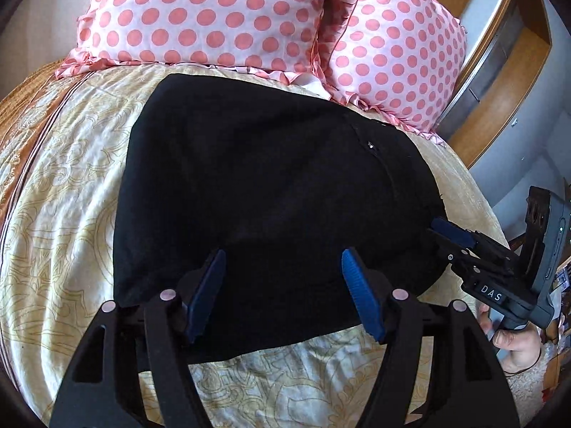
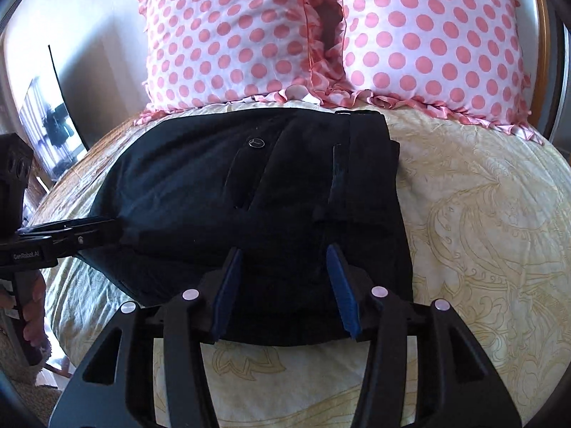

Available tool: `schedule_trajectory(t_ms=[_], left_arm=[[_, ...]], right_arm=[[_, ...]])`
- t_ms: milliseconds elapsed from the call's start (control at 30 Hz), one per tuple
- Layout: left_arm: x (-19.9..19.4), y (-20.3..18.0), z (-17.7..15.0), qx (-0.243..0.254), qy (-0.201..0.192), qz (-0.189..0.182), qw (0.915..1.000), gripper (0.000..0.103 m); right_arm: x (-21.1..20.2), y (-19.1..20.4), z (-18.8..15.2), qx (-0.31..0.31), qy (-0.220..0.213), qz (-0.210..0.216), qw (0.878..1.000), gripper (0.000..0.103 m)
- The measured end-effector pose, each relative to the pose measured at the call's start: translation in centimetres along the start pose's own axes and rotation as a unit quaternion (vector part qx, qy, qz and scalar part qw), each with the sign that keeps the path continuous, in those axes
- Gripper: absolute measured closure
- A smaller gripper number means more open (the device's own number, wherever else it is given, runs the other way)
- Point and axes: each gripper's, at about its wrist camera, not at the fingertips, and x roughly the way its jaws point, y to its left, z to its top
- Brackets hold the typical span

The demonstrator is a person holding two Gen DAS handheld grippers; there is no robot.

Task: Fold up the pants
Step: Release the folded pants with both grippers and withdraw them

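Black pants (image 1: 271, 199), folded into a compact block, lay flat on a cream bedspread (image 1: 64, 192) printed with a pale gold scroll pattern. The right wrist view showed a round metal button (image 2: 256, 142) on the upper panel and, to its right, a waistband layer (image 2: 367, 164) stacked along the block's right edge. The far edge of the fabric lay close to two pink polka-dot pillows (image 1: 214, 14) with ruffled trim, which stood side by side at the head of the bed.

The left gripper (image 1: 283, 292) hovered over the near edge of the pants, its blue-padded fingers (image 1: 362, 299) spread wide with only dark cloth visible between them; nothing was pinched. The right gripper (image 2: 283, 285) sat likewise over the near edge, on the waistband side, its jaws also parted and empty.

Each gripper appeared in the other's view. From the left wrist camera, the right unit's blue fingertip reached the right edge of the pants, with a bare hand (image 1: 514, 342) on its handle. From the right wrist camera, the left unit's dark fingers (image 2: 71, 226) met the left edge of the fabric. A wooden bed frame (image 1: 499, 82) showed beyond the pillows.
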Motion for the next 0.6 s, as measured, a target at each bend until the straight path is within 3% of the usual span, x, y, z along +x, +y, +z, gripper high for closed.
schedule_trajectory(t_ms=[67, 100, 167, 300, 433, 600], left_arm=[[-0.7, 0.0, -0.3, -0.006, -0.011, 0.002, 0.9999, 0.033], [-1.5, -0.1, -0.7, -0.006, -0.023, 0.008, 0.9997, 0.024], [-3.3, -0.3, -2.0, 0.004, -0.056, 0.043, 0.9975, 0.011], [-6.1, -0.8, -5.7, 0.034, -0.099, 0.108, 0.9886, 0.004], [-7.1, -0.4, -9.3, 0.022, -0.106, 0.13, 0.9856, 0.003], [-7.3, 0.2, -12.7, 0.01, -0.107, 0.163, 0.9808, 0.003]], right_arm=[[-0.7, 0.2, 0.0, 0.013, -0.008, -0.003, 1.0, 0.048], [-1.5, 0.5, -0.3, 0.017, -0.022, -0.006, 1.0, 0.044], [-3.2, 1.1, -1.2, 0.017, -0.048, -0.011, 0.999, 0.019], [-5.7, 2.9, -4.6, 0.012, -0.081, -0.044, 0.996, 0.014], [-5.8, 4.0, -8.1, 0.028, -0.069, -0.062, 0.995, 0.011], [-6.3, 5.1, -10.4, 0.017, -0.087, -0.095, 0.992, 0.008]])
